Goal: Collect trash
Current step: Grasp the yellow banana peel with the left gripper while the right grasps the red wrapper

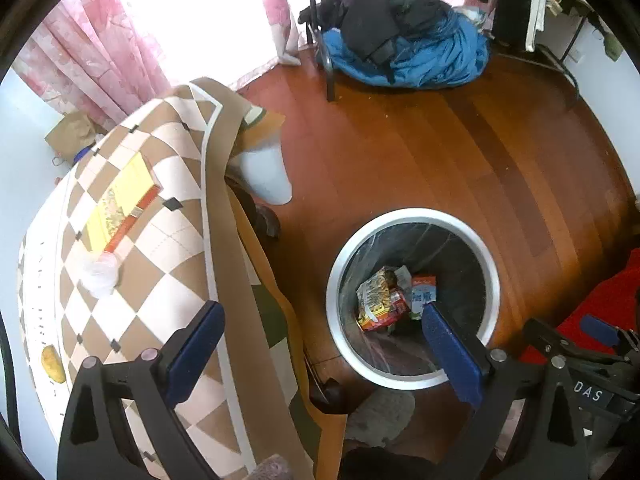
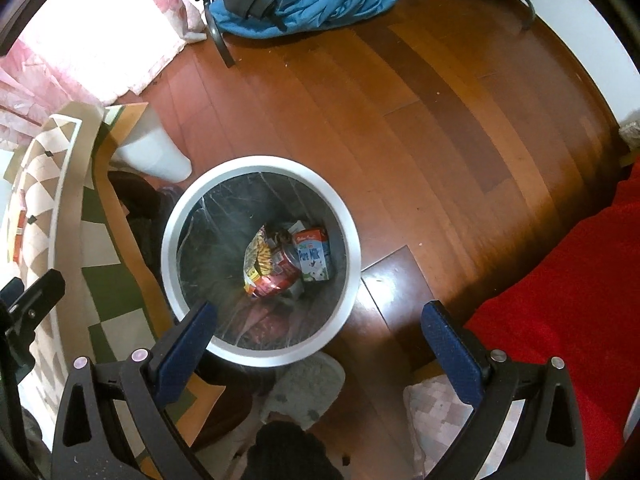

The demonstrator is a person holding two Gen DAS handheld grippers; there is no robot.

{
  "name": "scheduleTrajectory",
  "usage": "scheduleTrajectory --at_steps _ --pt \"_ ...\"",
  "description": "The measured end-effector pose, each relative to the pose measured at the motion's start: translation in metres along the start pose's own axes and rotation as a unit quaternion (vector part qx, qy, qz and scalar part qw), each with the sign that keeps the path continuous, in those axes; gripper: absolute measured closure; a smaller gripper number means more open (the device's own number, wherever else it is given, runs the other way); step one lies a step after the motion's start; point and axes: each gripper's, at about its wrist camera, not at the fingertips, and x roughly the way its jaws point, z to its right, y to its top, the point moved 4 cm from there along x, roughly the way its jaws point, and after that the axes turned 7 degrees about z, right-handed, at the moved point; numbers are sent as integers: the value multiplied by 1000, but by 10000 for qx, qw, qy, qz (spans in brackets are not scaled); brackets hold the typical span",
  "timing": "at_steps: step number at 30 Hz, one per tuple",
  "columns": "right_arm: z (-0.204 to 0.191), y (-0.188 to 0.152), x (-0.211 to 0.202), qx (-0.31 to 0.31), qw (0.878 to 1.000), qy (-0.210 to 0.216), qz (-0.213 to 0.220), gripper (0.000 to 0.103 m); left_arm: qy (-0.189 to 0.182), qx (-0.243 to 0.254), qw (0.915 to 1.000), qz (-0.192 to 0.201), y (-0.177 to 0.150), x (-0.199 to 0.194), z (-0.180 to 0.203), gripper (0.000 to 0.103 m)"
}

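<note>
A round white-rimmed bin (image 1: pixel 492 276) with a clear liner stands on the wood floor; it also shows in the right wrist view (image 2: pixel 352 240). Inside lie a milk carton (image 2: pixel 314 256), also seen from the left (image 1: pixel 423 291), and crumpled snack wrappers (image 2: pixel 266 264). My left gripper (image 1: pixel 320 312) is open and empty between the table edge and the bin. My right gripper (image 2: pixel 320 312) is open and empty above the bin's near rim. On the checkered tablecloth (image 1: pixel 160 280) lie a crumpled clear plastic wrap (image 1: pixel 99 272), a yellow box (image 1: pixel 120 204) and a small yellow lump (image 1: pixel 53 364).
A chair with blue and black clothes (image 1: pixel 404 40) stands at the far side. Pink curtains (image 1: pixel 92 60) hang behind the table. A white table leg (image 1: pixel 266 172) is near the bin. A red fabric (image 2: pixel 568 280) lies to the right. Grey slippers (image 2: pixel 304 388) are below.
</note>
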Motion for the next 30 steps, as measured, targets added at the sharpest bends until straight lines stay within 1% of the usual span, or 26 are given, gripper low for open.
scheduleTrajectory --at_steps 3,7,11,14,16,19,21,23,24,25,27,30 --pt "3 -3 -21 41 9999 38 110 0 -70 1 9999 146 0 -19 0 2" --pt "4 -5 -60 72 9991 130 393 0 -116 -43 9990 434 1 -55 -3 2" --pt "-3 -6 -110 119 9964 291 785 0 27 -165 9973 709 1 -96 -18 2" --pt "-15 -6 -149 152 9927 512 1079 0 13 -291 9944 1015 -3 -132 -39 2" --pt "-28 -8 -171 134 9901 711 1204 0 71 -381 9922 1186 -10 -151 -57 2" --pt "-59 -19 -197 -2 9865 1016 1285 0 210 -645 9889 1323 -30 -173 -101 2" --pt "-83 -33 -205 -167 9851 1185 1234 0 395 -826 9871 1315 -48 -179 -135 2" --pt "-115 -53 -207 -356 9837 1380 1093 0 699 -1033 9847 1220 -71 -180 -173 2" --pt "-129 -63 -205 -453 9832 1444 1019 0 908 -1148 9828 1124 -88 -178 -197 2" --pt "-151 -78 -200 -598 9824 1527 898 0 1052 -1206 9815 1047 -101 -175 -209 2" --pt "-179 -103 -189 -780 9814 1619 675 0 1393 -1321 9785 759 -138 -164 -243 2" --pt "-227 -149 -158 -1049 9787 1760 163 0 1720 -1419 9743 331 -186 -142 -275 2"
